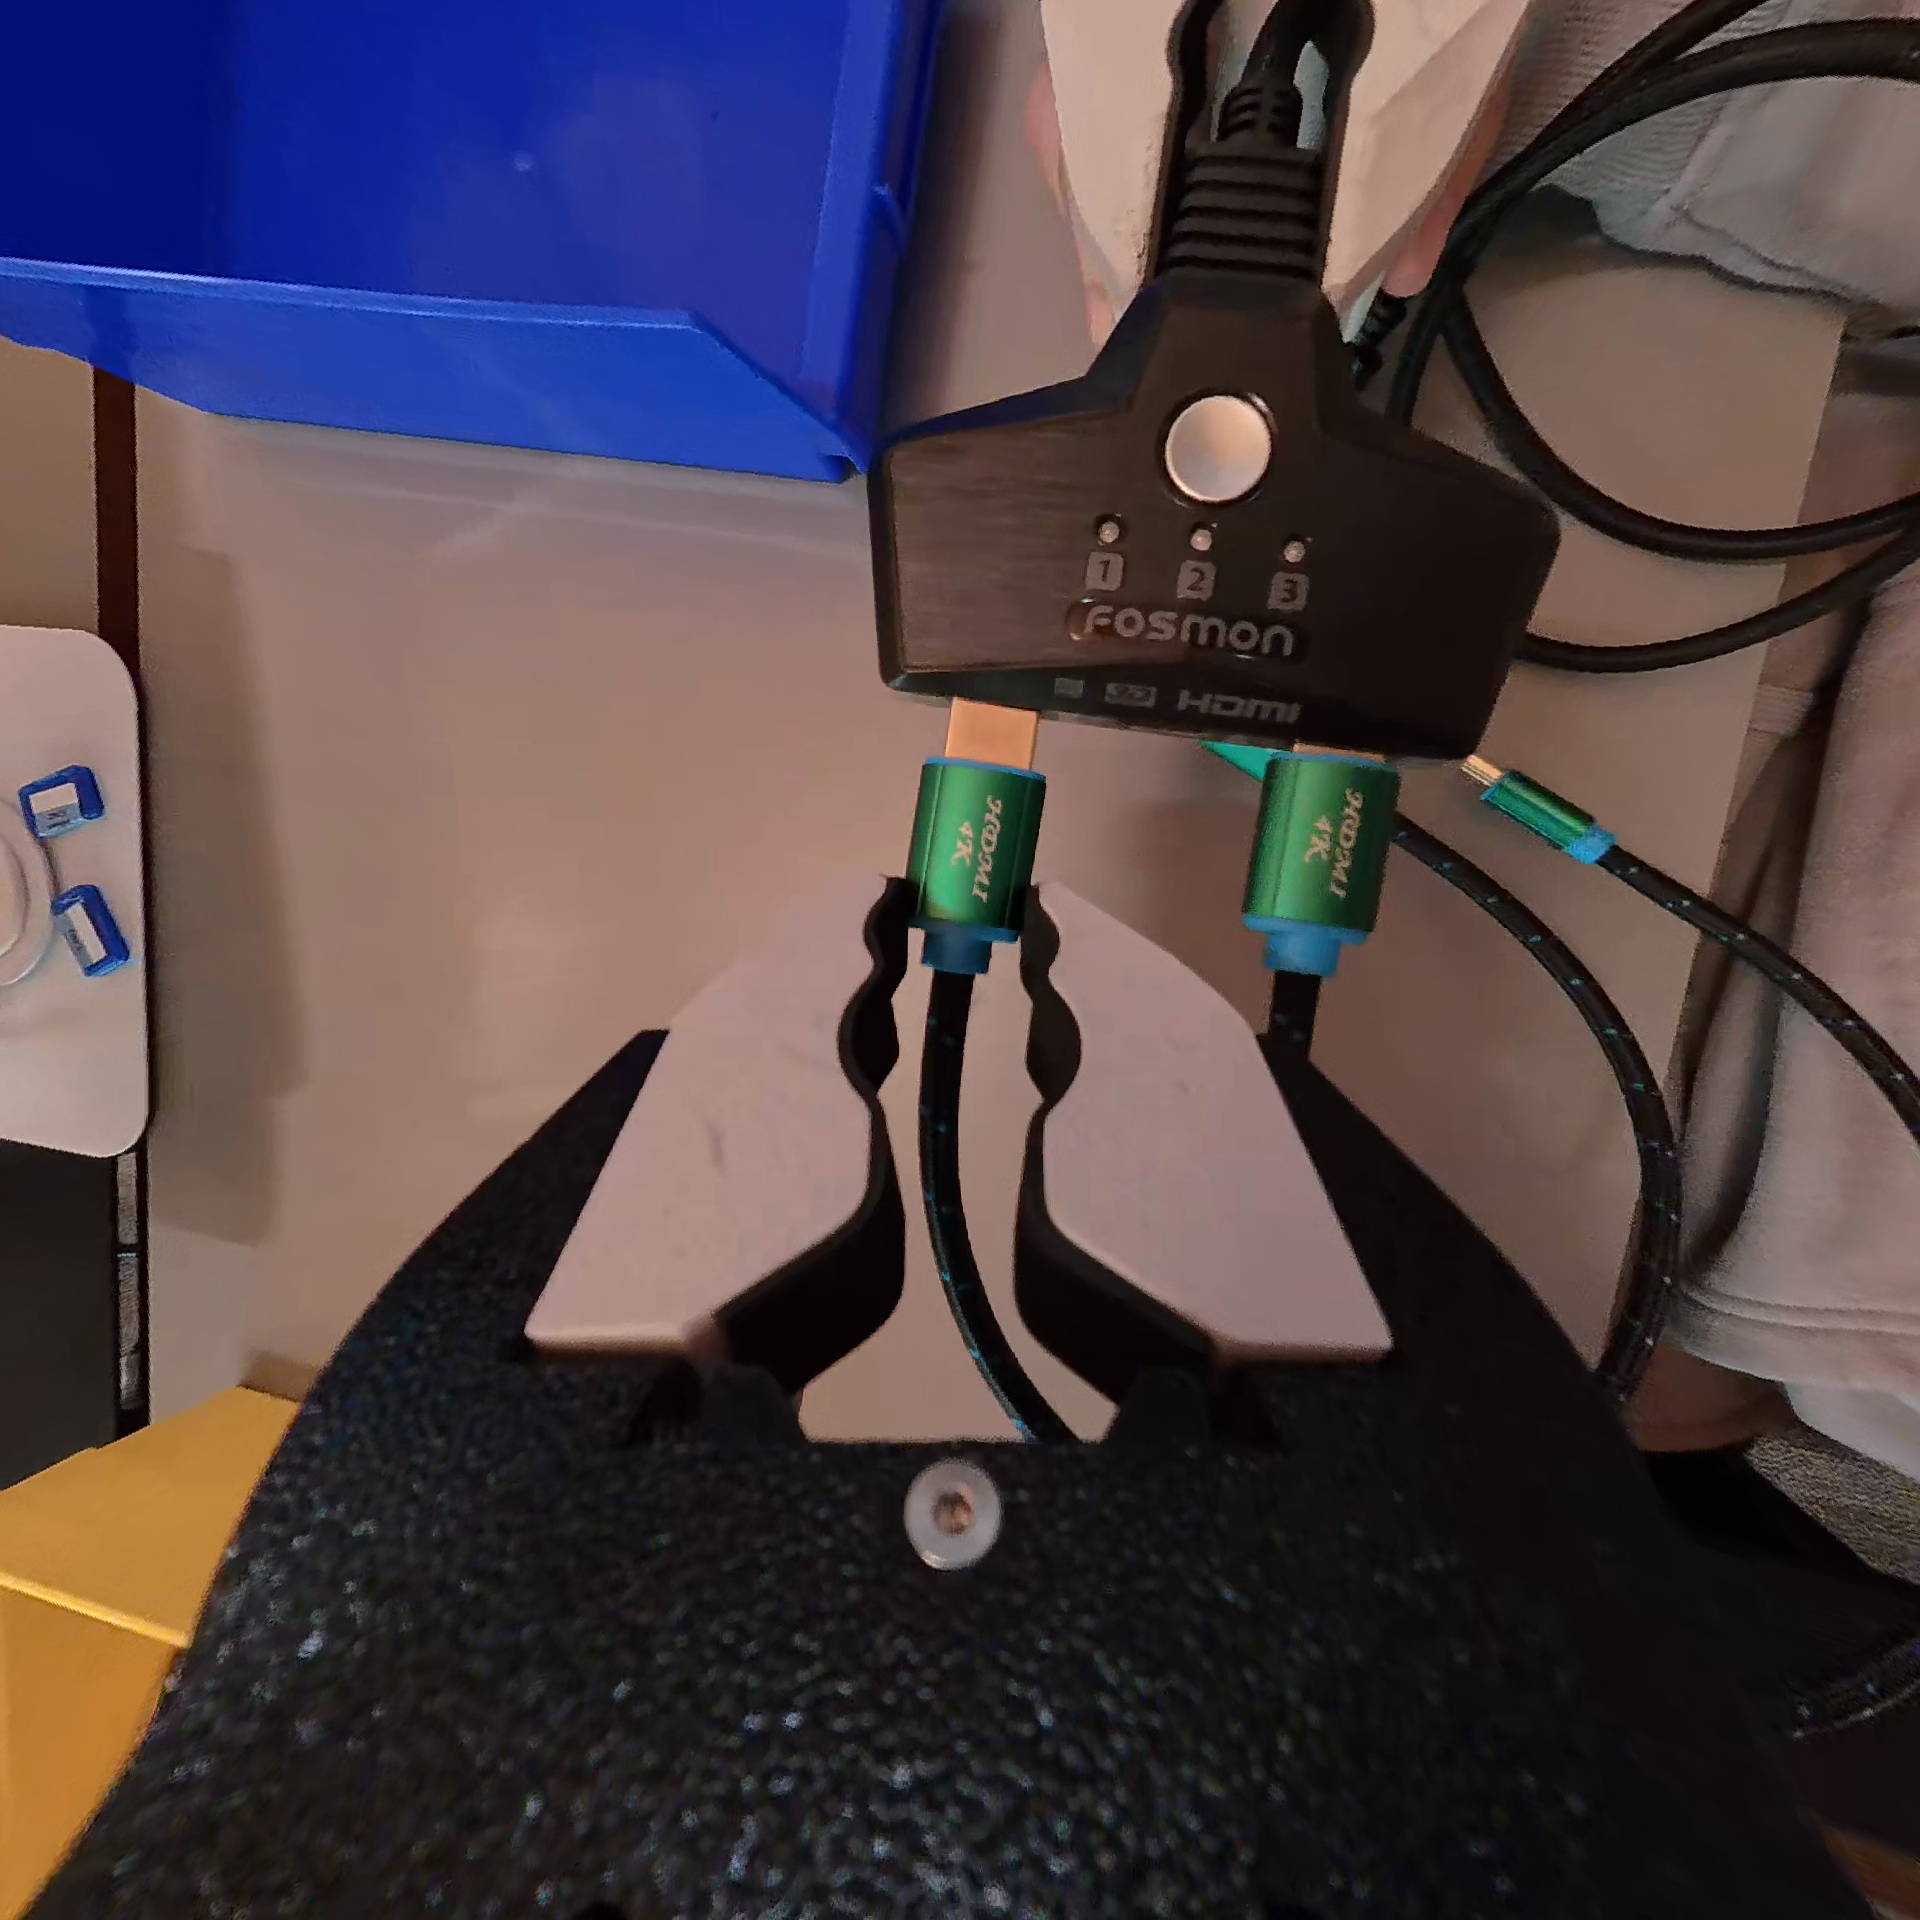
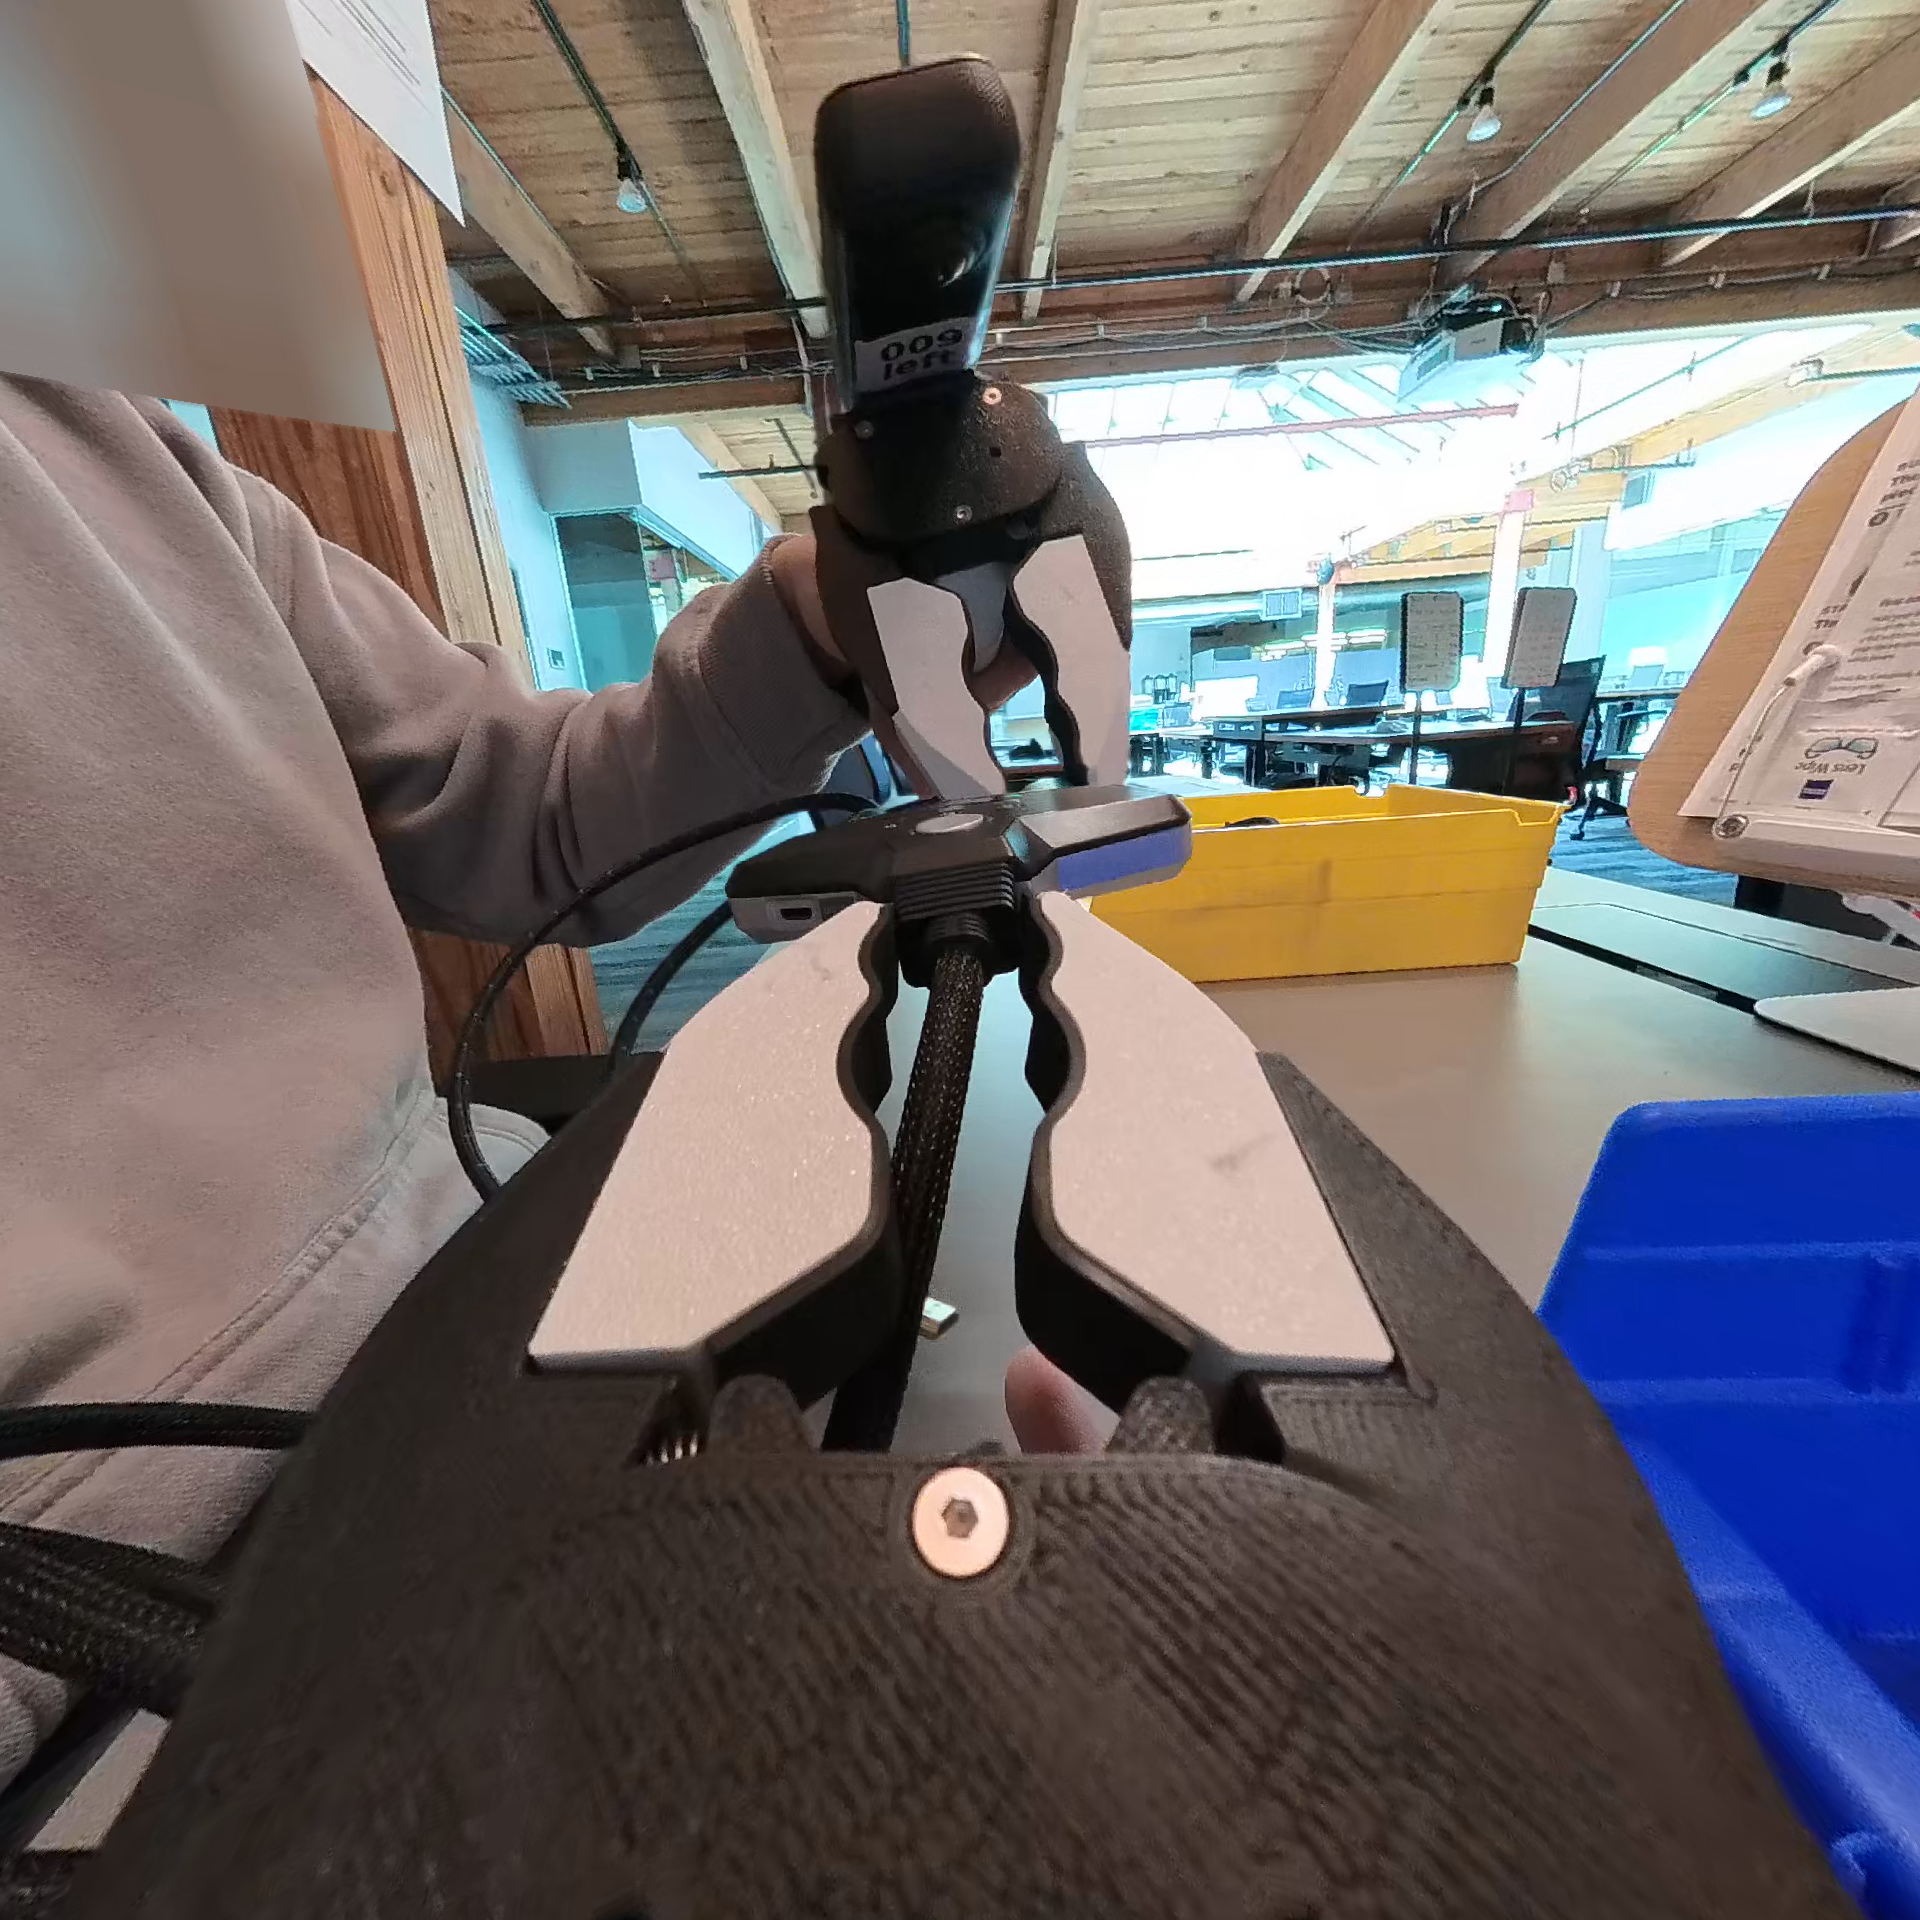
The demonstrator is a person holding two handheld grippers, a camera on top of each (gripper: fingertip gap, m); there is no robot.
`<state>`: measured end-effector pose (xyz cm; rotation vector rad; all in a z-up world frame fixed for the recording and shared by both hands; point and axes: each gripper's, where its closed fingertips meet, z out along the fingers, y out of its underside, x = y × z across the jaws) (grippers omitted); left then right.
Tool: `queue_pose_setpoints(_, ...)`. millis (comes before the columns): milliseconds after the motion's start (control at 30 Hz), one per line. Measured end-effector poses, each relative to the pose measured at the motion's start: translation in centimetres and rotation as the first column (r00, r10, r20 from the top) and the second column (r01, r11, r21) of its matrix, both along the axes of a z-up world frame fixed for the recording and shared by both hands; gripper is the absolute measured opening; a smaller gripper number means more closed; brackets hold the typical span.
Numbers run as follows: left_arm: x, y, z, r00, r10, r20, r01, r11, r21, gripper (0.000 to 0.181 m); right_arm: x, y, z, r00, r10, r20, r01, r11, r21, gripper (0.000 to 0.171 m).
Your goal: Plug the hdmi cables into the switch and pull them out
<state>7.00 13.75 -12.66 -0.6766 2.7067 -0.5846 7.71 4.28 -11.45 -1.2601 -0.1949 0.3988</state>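
Right now the left gripper (image 1: 966, 914) is closing its fingers around the rear of a green HDMI plug (image 1: 977, 847), whose gold tip is sitting only partly inside the first port of the black switch (image 1: 1195, 561). Beside it a second green plug (image 1: 1320, 847) is sitting deeper in the switch, and a third plug (image 1: 1538, 810) is lying loose on the grey table (image 1: 520, 831). Opposite, the right gripper (image 2: 961, 935) is clamping the switch's own cable collar (image 2: 951, 930), holding the switch above the table. A blue bin (image 1: 416, 208) is standing close behind.
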Motion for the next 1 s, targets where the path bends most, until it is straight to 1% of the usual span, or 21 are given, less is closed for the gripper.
queue_pose_setpoints(167,-0.6,-0.3,0.2,0.997,0.000,-0.078,-0.006,0.997,-0.073,0.021,-0.2,-0.1,0.0,1.000,0.007,0.017,-0.007,1.000,0.008,0.022)
queue_pose_setpoints(233,-0.6,-0.2,0.1,0.996,0.006,-0.090,-0.012,0.997,-0.071,0.021,-0.3,-0.1,0.0,1.000,0.009,0.019,-0.009,1.000,0.006,0.022)
queue_pose_setpoints(433,-0.3,0.1,-0.4,0.998,0.046,-0.040,-0.045,0.999,0.029,0.021,-0.3,0.0,-0.2,0.998,-0.014,0.054,0.014,1.000,0.001,0.022)
queue_pose_setpoints(533,-0.2,-0.1,-0.5,0.999,0.037,-0.019,-0.037,0.999,0.029,0.021,-0.2,-0.1,-0.1,0.999,-0.015,0.050,0.015,1.000,0.007,0.022)
queue_pose_setpoints(633,-0.5,0.0,-0.8,0.999,0.019,-0.048,-0.018,0.999,0.036,0.021,-0.5,-0.1,-0.1,0.998,-0.003,0.065,0.003,1.000,0.010,0.022)
queue_pose_setpoints(700,-0.5,0.3,-1.1,0.999,0.019,-0.051,-0.016,0.998,0.057,0.021,-0.6,0.2,-0.3,0.996,-0.019,0.092,0.020,1.000,-0.004,0.022)
queue_pose_setpoints(833,-0.1,0.6,-1.0,1.000,0.017,-0.010,-0.016,0.996,0.089,0.021,-0.4,0.3,-0.8,0.991,-0.042,0.127,0.046,0.999,-0.028,0.022)
queue_pose_setpoints(1000,0.3,0.4,-0.9,1.000,0.003,0.023,-0.004,0.999,0.053,0.021,-0.2,0.3,-0.7,0.990,-0.060,0.129,0.063,0.998,-0.019,0.022)
